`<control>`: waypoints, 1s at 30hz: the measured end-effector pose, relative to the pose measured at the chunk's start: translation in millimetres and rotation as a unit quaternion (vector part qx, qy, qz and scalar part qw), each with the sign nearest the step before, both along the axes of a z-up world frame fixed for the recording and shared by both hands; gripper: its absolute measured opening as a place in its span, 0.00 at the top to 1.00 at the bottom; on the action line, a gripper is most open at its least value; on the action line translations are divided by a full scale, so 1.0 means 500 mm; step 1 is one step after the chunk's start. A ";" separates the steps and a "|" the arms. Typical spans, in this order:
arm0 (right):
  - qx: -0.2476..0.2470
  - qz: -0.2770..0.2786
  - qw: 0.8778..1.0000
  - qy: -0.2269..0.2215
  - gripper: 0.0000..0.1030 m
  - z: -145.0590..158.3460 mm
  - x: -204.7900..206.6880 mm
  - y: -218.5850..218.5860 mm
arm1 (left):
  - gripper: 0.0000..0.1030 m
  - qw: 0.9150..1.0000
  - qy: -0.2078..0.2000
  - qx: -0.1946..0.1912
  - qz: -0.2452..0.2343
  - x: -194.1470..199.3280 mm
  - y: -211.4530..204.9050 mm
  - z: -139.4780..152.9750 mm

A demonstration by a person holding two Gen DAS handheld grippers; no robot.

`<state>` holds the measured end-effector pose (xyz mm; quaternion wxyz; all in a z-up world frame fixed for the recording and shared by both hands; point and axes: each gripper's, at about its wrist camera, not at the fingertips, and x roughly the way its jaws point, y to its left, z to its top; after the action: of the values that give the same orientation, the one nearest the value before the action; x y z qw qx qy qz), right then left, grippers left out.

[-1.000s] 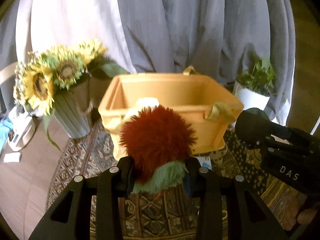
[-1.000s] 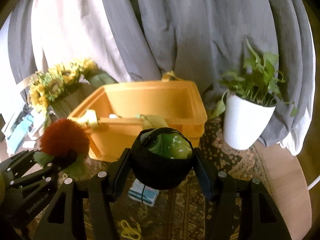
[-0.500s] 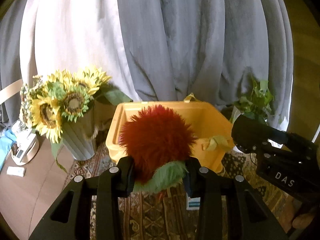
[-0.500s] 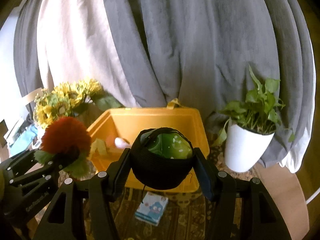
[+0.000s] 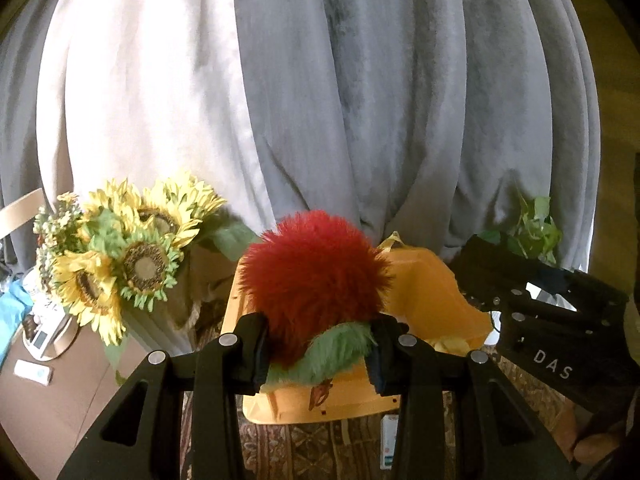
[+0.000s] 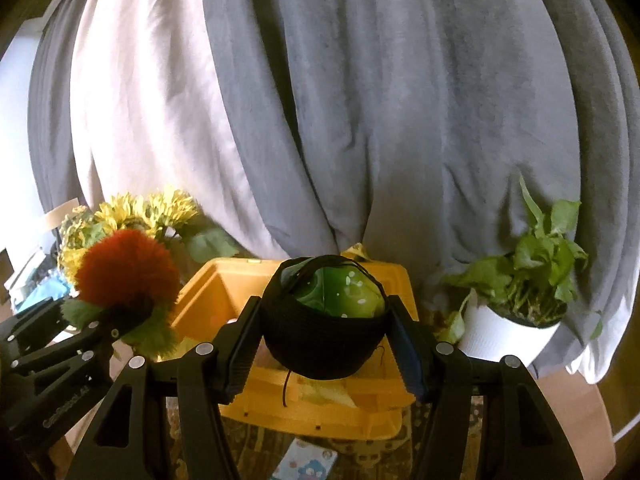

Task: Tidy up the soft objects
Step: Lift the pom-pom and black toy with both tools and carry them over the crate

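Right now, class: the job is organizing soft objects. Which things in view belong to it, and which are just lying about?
Belongs:
fluffy red and green plush toy in left claw
black knitted pouch in right claw
orange plastic bin

Lying about:
sunflower bouquet
white potted plant
grey curtain

Your left matte-black plastic tongs [image 5: 318,354] show two broad angular fingers with triangular cut-outs and four round silver screw heads across the knuckles; the inner pads [image 5: 260,350] look dark blue. Your right matte-black tongs [image 6: 324,350] are built the same, with ribbed pads edged in blue. From the left camera, at 3 o'clock, the right tongs' side carries white letters "DAS"; at 4 o'clock a patch of your skin shows.
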<state>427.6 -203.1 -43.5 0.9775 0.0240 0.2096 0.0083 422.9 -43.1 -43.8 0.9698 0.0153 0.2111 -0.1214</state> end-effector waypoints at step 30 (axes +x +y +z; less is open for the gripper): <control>-0.003 0.021 0.989 0.147 0.40 -0.079 0.252 -0.024 | 0.63 0.990 0.134 0.020 -0.025 0.258 -0.039 -0.089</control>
<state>553.6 -215.0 -83.1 0.9357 0.0181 0.3514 0.0242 551.7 -62.7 -88.5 0.9288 0.0240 0.3412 -0.1425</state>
